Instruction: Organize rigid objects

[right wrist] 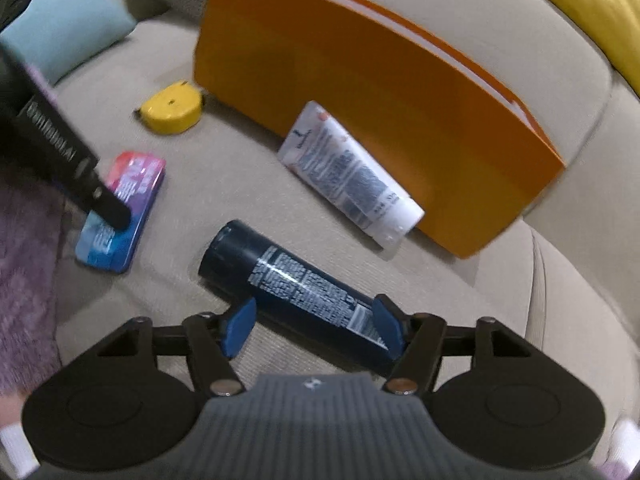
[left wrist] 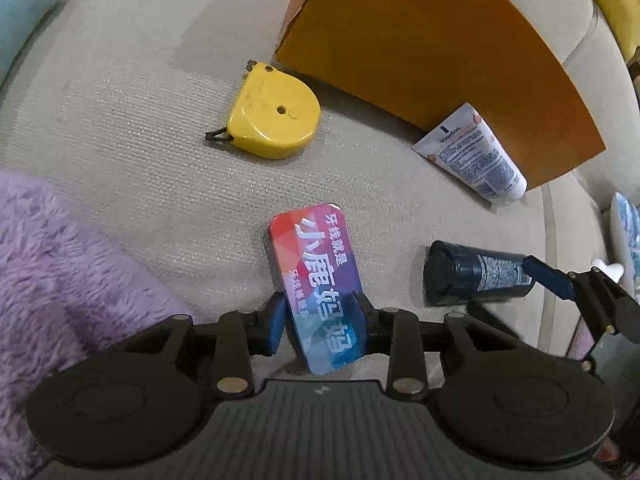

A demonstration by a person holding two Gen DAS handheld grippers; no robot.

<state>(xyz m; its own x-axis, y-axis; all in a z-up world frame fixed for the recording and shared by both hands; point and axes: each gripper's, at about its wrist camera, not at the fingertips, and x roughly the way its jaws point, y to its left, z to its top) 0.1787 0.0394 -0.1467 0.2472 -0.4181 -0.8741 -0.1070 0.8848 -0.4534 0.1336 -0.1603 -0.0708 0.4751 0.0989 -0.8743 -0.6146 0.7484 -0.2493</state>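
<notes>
A flat tin point(left wrist: 316, 264) printed in red, purple and blue lies on the beige sofa seat point(left wrist: 132, 120). My left gripper point(left wrist: 318, 320) is shut on the tin's near end, a blue pad on each long edge. In the right wrist view one left finger point(right wrist: 80, 172) crosses the tin point(right wrist: 132, 200). A dark spray can point(right wrist: 288, 280) lies slantwise on the seat. My right gripper point(right wrist: 314, 328) stands open astride the can's lower end, and its pads do not press on it. The can point(left wrist: 472, 276) lies right of the tin.
A yellow tape measure point(left wrist: 276, 116) lies beyond the tin. A white Vaseline tube point(right wrist: 348, 176) leans on an orange box point(right wrist: 360, 80) at the sofa back. A purple fluffy throw point(left wrist: 60, 260) covers the left. Blue cushion point(right wrist: 68, 20) and yellow cushion point(right wrist: 592, 8) sit in the corners.
</notes>
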